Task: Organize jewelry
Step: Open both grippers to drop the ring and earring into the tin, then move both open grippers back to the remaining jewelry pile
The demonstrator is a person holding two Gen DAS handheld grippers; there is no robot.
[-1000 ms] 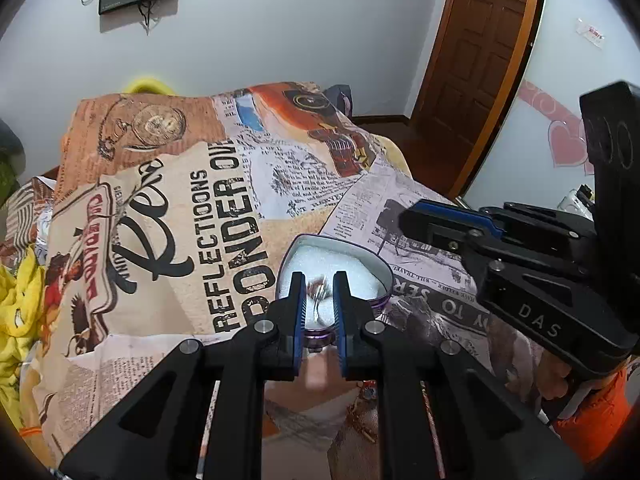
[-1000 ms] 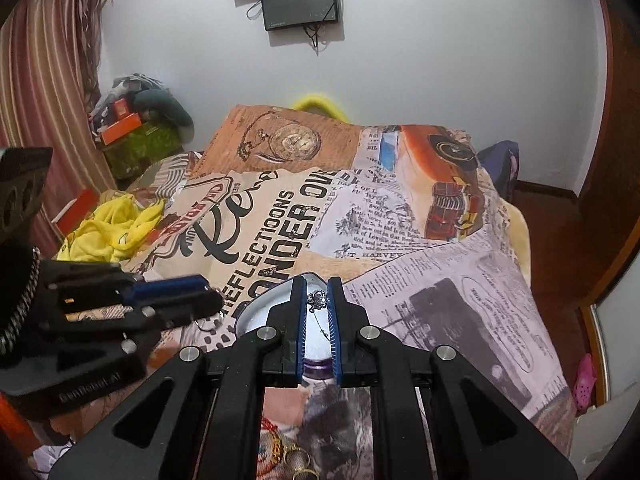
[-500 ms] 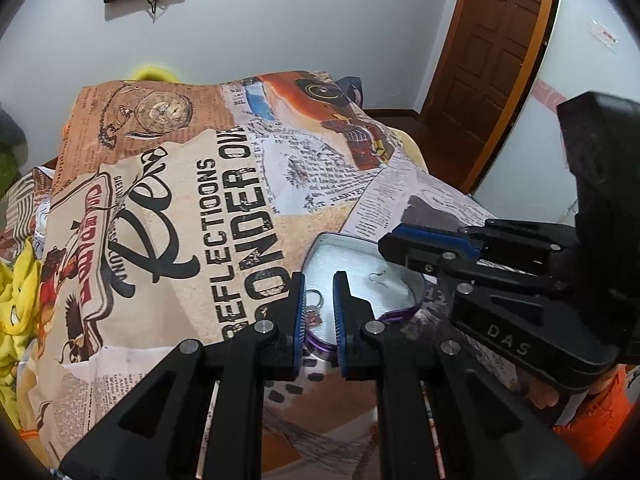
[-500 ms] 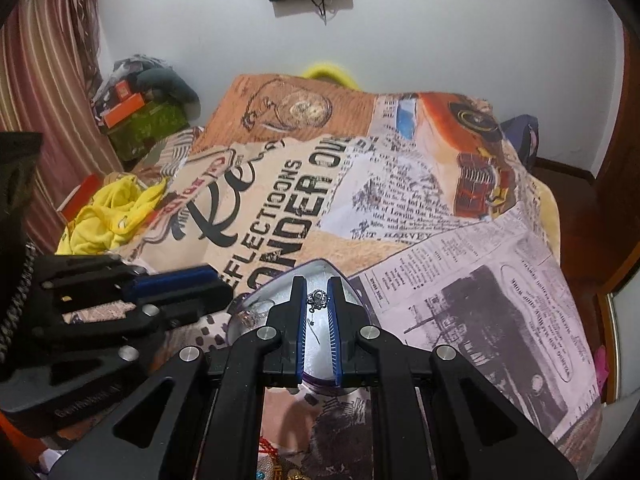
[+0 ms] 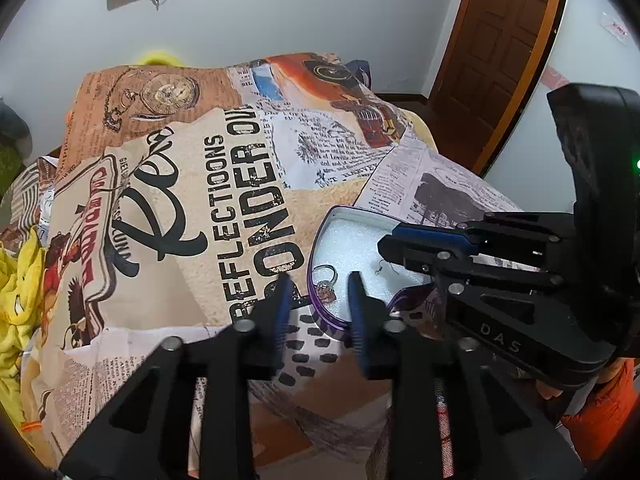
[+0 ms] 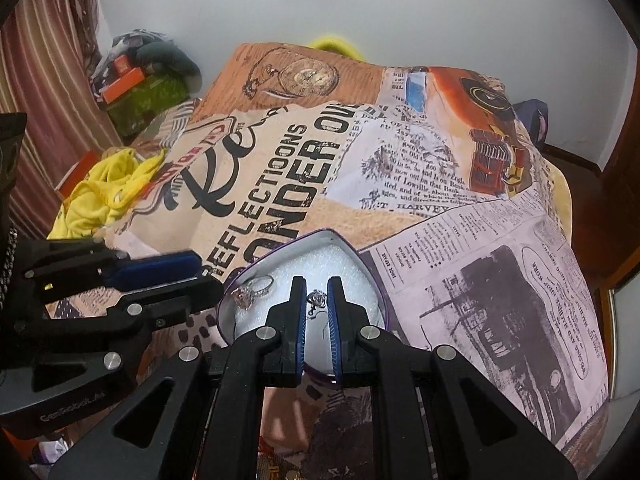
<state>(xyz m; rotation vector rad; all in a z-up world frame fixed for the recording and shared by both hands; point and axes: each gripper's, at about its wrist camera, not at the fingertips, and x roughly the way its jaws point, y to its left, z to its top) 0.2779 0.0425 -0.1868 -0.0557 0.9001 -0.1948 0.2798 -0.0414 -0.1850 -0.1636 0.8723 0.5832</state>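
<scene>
A heart-shaped purple tin (image 5: 320, 236) (image 6: 340, 242) with white foam lining lies on the printed bedspread. A silver ring with a stone (image 5: 326, 280) (image 6: 254, 290) lies in the tin near its left wall. My left gripper (image 5: 318, 300) is open just above the ring, its jaws apart and blurred. My right gripper (image 6: 317, 300) is shut on a small silver earring (image 6: 317, 298) and holds it over the foam; the earring's hook hangs below the tips. From the left wrist view the right gripper (image 5: 390, 248) reaches over the tin from the right.
The bedspread (image 6: 400, 152) covers the bed. A yellow cloth (image 6: 104, 196) lies at the left edge. More jewelry lies at the near bottom (image 6: 276, 464). A wooden door (image 5: 500, 52) stands at the right, boxes and clutter (image 6: 140, 80) at the far left.
My left gripper opened and let the ring drop into the tin. My right gripper moved down toward the foam, still holding the earring.
</scene>
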